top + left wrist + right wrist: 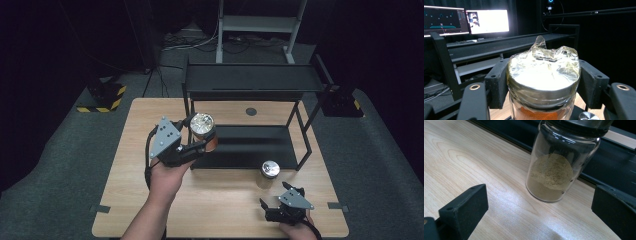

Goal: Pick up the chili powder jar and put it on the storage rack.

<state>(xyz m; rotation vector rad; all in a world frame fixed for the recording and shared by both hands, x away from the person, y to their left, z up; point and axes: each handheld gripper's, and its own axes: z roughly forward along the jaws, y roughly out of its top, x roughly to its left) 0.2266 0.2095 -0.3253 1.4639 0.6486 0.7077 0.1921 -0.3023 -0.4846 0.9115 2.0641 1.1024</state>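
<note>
Left forearm in from the bottom edge, angled up and right across the bench (125, 165), hand wrapped round the left gripper (196, 141), grey plate on top, fingers (499, 82) aimed toward the black shelf rack (250, 85). Clamped on the jar of orange powder (544, 82) just under its metal lid, one pad each side, crinkled clear film over the lid. Jar raised off the bench, at the rack's front left corner, over the edge of the lower shelf; seen from above lid face-up, so long axis near upright, perhaps a slight tilt. Right hand low at the near right corner of the bench, right gripper (271, 206) resting close to the surface, pointing toward the rack. Fingers (464, 207) spread wide, gripping nothing. Second jar, tan powder (554, 177), standing upright on the bench just ahead of those fingers, not touched, right beside the rack's front edge, silver lid up.
</note>
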